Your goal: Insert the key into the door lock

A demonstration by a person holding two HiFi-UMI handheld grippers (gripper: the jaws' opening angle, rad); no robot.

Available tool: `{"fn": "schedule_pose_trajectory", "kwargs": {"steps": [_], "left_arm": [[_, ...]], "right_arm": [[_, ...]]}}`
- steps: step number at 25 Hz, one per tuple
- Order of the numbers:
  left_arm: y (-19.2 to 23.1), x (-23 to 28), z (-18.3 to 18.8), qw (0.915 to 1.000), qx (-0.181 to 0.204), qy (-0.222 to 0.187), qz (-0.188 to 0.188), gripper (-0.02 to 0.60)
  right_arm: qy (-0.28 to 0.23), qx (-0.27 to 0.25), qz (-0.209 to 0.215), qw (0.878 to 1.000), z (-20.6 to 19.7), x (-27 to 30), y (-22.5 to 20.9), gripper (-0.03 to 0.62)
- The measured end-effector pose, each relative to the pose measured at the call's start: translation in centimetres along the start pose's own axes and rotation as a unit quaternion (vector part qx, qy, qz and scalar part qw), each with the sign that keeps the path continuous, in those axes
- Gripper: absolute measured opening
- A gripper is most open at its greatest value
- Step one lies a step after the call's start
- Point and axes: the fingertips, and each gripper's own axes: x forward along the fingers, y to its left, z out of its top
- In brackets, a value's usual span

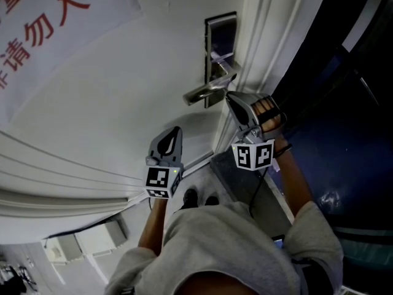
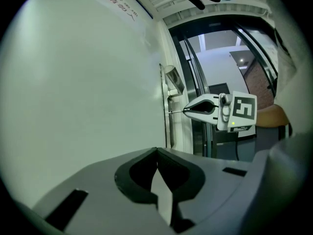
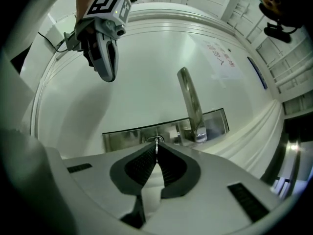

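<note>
R gripper (image 1: 229,96) at lock plate (image 1: 222,35) by handle (image 1: 206,91); L gripper (image 1: 177,131) apart.

Black shoes (image 1: 190,197) stand below-right of the white paper notice with red characters (image 1: 55,35); a dark glass panel (image 1: 350,115) lies farther right.

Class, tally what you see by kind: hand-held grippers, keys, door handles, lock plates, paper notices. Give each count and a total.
Hand-held grippers: 2 (left hand-held gripper, right hand-held gripper)
Key: 1
Door handle: 1
Lock plate: 1
Paper notice: 1
Total: 6
</note>
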Motion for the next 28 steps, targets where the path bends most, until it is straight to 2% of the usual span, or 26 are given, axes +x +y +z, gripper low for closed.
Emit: {"fn": "schedule_pose_trajectory", "kwargs": {"steps": [5, 12, 28], "left_arm": [[-0.1, 0.2, -0.2, 1.0000, -0.003, 0.000, -0.005, 0.018], [-0.4, 0.4, -0.2, 0.9999, -0.003, -0.001, -0.010, 0.018], [0.7, -0.2, -0.5, 1.0000, -0.006, 0.001, 0.000, 0.018]], "right_arm": [[0.000, -0.007, 0.010, 1.000, 0.1, 0.3, -0.1, 0.029], [0.019, -0.056, 0.019, 0.998, 0.2, 1.1, 0.1, 0.029], [0.021, -0.040, -0.008, 0.999, 0.1, 3.2, 0.1, 0.029]]}}
